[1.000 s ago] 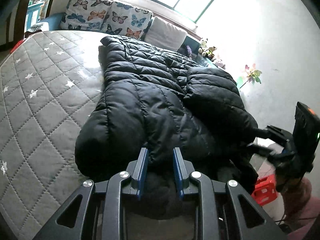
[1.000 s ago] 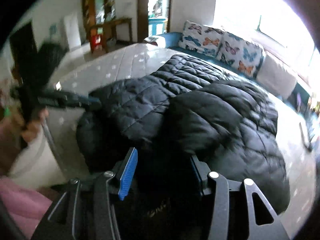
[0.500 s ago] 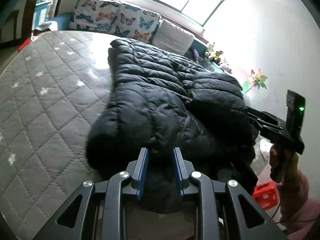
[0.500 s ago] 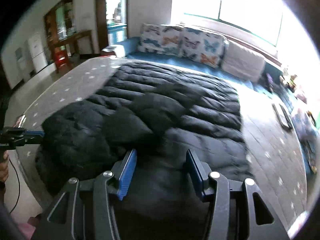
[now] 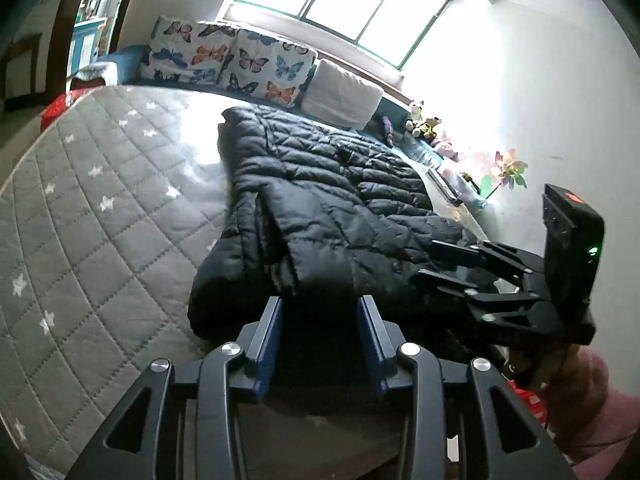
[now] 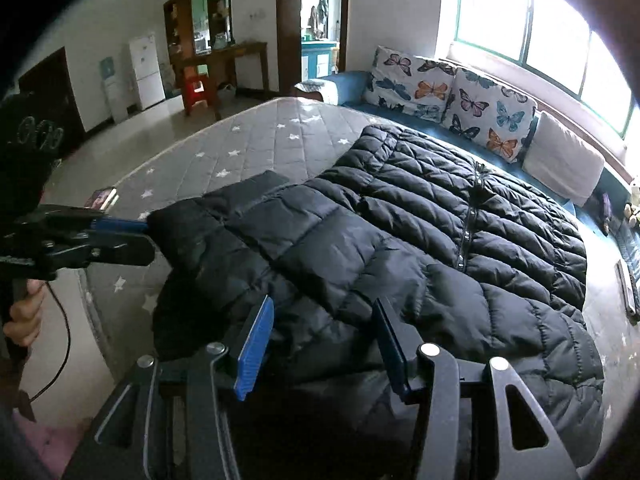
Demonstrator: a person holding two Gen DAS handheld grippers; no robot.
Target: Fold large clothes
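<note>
A black quilted puffer jacket (image 5: 340, 208) lies spread on the grey star-patterned mattress (image 5: 100, 220), with one side folded over its near end (image 6: 280, 224). My left gripper (image 5: 320, 312) is at the jacket's near edge. Its jaws are opening, and dark fabric still sits between the blue pads without being pinched. From the right wrist view the left gripper (image 6: 150, 238) touches the jacket's left corner. My right gripper (image 6: 324, 320) holds its jaws wide around a thick bunch of the jacket's hem, and the fabric fills the gap. Seen from the left wrist, the right gripper (image 5: 424, 261) pokes into the jacket's right edge.
Butterfly cushions (image 6: 452, 92) and a white pillow (image 5: 344, 94) line the far side under the window. Soft toys (image 5: 424, 124) sit by the right wall. A small phone-like object (image 6: 102, 198) lies on the mattress corner. A red stool (image 6: 196, 88) stands on the floor beyond.
The left jaws have widened and that gripper has lifted a little. The right gripper swung sideways, and the bunched-up part of the jacket now lies flatter across its near end.
</note>
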